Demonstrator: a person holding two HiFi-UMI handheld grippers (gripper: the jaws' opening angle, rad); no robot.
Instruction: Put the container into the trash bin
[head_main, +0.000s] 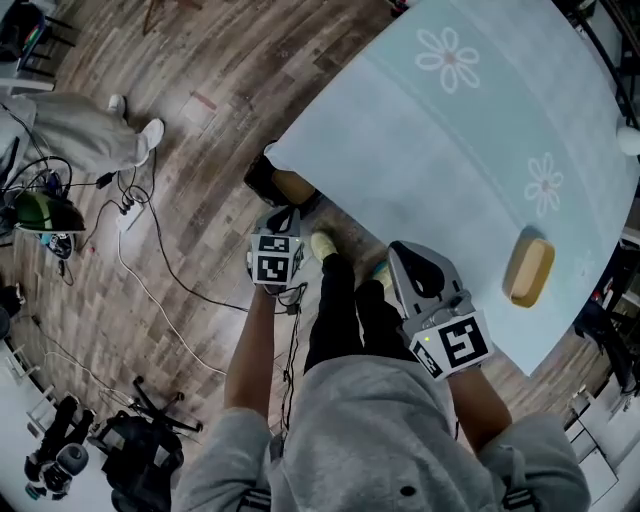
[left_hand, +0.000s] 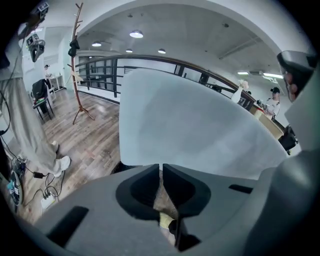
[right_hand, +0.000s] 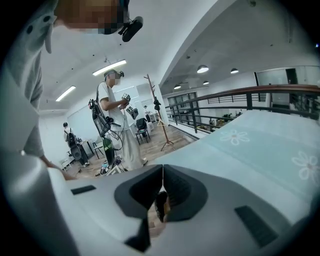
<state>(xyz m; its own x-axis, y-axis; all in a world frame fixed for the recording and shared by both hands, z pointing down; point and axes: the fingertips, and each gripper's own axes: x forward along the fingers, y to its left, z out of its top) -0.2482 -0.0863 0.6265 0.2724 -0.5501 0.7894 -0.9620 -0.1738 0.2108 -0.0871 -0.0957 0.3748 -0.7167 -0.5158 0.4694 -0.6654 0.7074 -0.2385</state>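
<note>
Two tools empty, container (head_main: 530, 272) on bench (head_main: 450, 150)

Left tool (left_hand: 161, 170) and right tool (right_hand: 163, 172) both pinched closed, nothing between jaws. Tan oblong container lies near the bench edge, right of and apart from both. Looks light, thin-walled, probably crushable; pinch gently across its narrow width, mid-length

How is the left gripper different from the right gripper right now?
The left gripper hangs over the wooden floor by a corner of the table, while the right gripper is at that table's near edge. The right gripper is much closer to the tan container than the left gripper is. Both have their jaws together, and neither one holds anything.
</note>
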